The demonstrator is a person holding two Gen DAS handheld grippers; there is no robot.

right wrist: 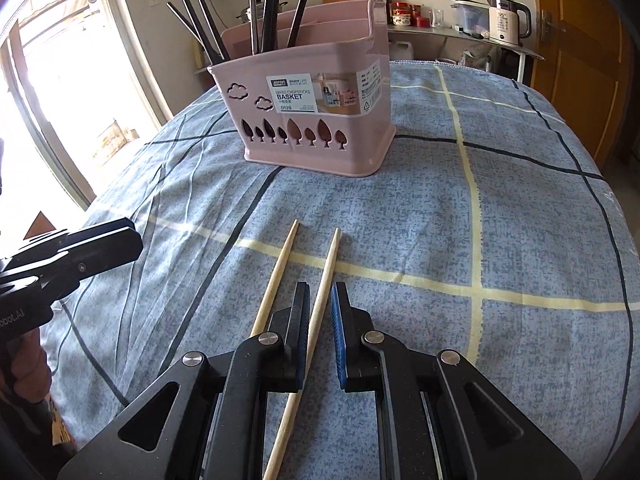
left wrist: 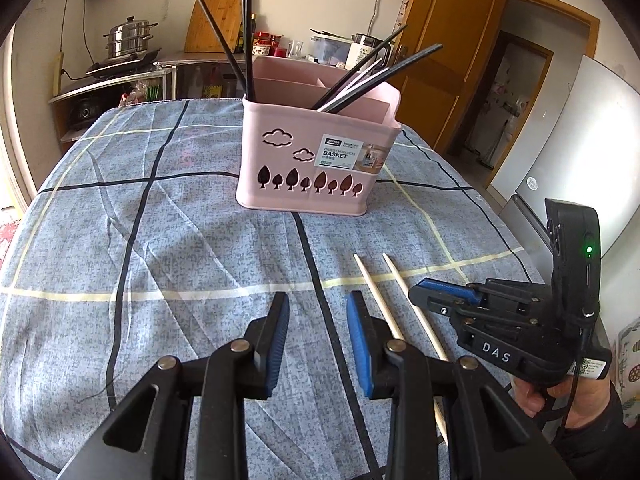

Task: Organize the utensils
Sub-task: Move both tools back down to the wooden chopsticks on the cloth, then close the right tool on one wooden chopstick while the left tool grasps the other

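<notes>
Straddling one wooden chopstick (right wrist: 316, 320), right gripper (right wrist: 320, 292) narrowly parted, pads apart from it; left gripper (left wrist: 318, 308) wide, empty.

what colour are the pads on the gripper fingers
Blue rubber pads on black fingers, clearest in the left wrist view.

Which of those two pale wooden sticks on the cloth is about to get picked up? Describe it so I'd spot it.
Start at the pink basket on the blue checked tablecloth; nearer the camera lie two bare wooden chopsticks. The one meant is the right-hand chopstick, running between the blue pads of the right hand-held gripper. Its neighbour lies outside them.
</notes>
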